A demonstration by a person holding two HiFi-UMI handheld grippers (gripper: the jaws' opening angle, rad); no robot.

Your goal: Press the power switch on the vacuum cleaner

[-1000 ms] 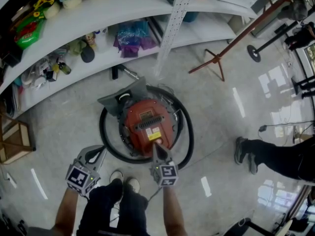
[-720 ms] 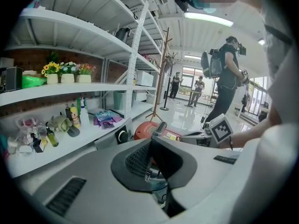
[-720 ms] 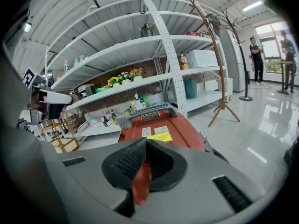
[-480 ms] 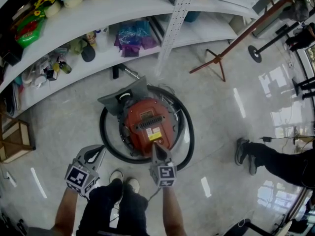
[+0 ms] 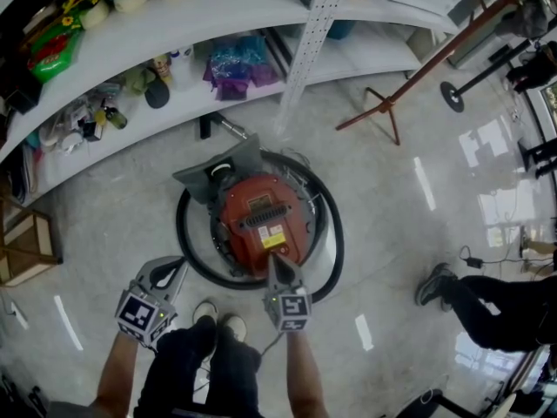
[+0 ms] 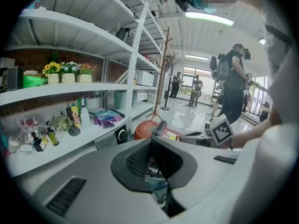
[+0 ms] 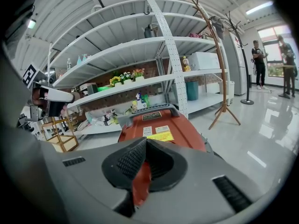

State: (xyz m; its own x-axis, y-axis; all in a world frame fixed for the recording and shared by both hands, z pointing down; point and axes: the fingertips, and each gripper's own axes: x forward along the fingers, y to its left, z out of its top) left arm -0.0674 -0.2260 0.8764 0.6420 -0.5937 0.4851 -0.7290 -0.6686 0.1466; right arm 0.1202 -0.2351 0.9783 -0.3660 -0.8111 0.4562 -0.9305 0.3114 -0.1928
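I hold my right gripper [image 5: 276,264], ribbed jaws closed and empty, over the vacuum cleaner's [image 5: 261,220] glossy red dome, left gripper [image 5: 168,274] likewise closed, empty.

My left gripper [image 5: 174,268] and right gripper [image 5: 275,264] are pale grey shells with black ribbed pads [image 6: 135,160] lining the jaws, each topped by a cube [image 5: 139,314] of black-and-white square markers, and I wear dark trousers [image 5: 200,360] and pale-toed shoes [image 5: 219,316].

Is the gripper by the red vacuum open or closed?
Shut. The right hand-held gripper shows its jaw tips touching, nothing held; the red vacuum cleaner lies beyond.
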